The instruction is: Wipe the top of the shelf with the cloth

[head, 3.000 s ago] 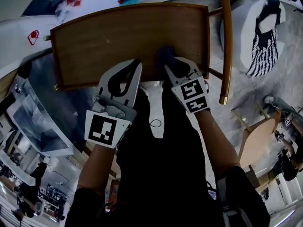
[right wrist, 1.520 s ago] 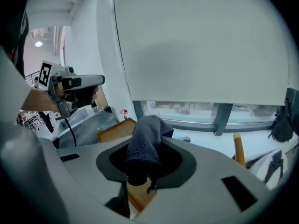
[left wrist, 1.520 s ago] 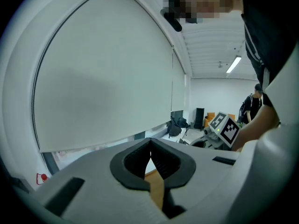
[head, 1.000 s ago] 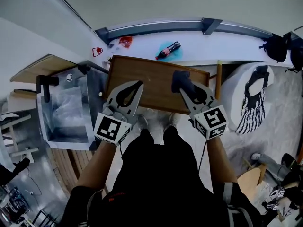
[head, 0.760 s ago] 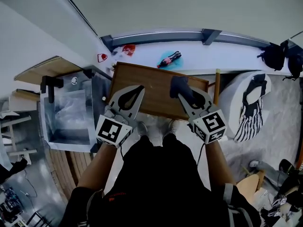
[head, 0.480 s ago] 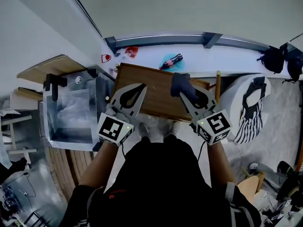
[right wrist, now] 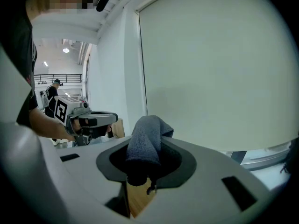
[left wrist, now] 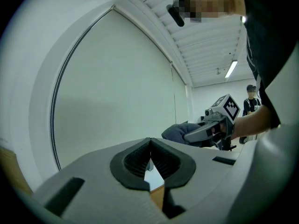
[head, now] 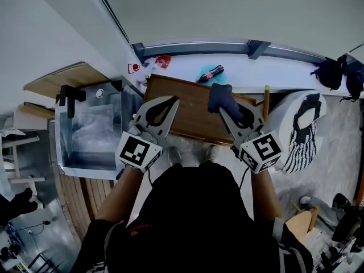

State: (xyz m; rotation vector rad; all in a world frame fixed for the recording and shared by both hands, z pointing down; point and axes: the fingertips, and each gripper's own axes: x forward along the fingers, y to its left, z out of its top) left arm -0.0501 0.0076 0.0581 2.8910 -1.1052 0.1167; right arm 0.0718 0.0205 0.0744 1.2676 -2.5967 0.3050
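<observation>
The brown wooden shelf top [head: 185,110] lies below both grippers in the head view. My right gripper [head: 226,111] is shut on a dark blue-grey cloth [head: 222,98], which bulges out past its tips over the shelf's right part. In the right gripper view the cloth [right wrist: 147,136] fills the jaws, with a sliver of wood [right wrist: 138,197] below. My left gripper [head: 172,99] is shut with nothing in it and hangs over the shelf's left part. In the left gripper view its pads [left wrist: 150,146] meet, and the right gripper [left wrist: 210,127] shows beyond with the cloth [left wrist: 180,131].
A glass-and-metal cabinet [head: 85,129] stands left of the shelf. Behind it runs a white sill [head: 273,73] with a dark bottle [head: 210,73] and a red item [head: 163,60]. A wooden post [head: 265,101] and a white pouf [head: 298,124] stand at the right.
Three seconds ago the cloth sat near the shelf's front edge, seen close. Now the view is higher and wider, and both grippers sit further over the shelf; the right one still holds the cloth.
</observation>
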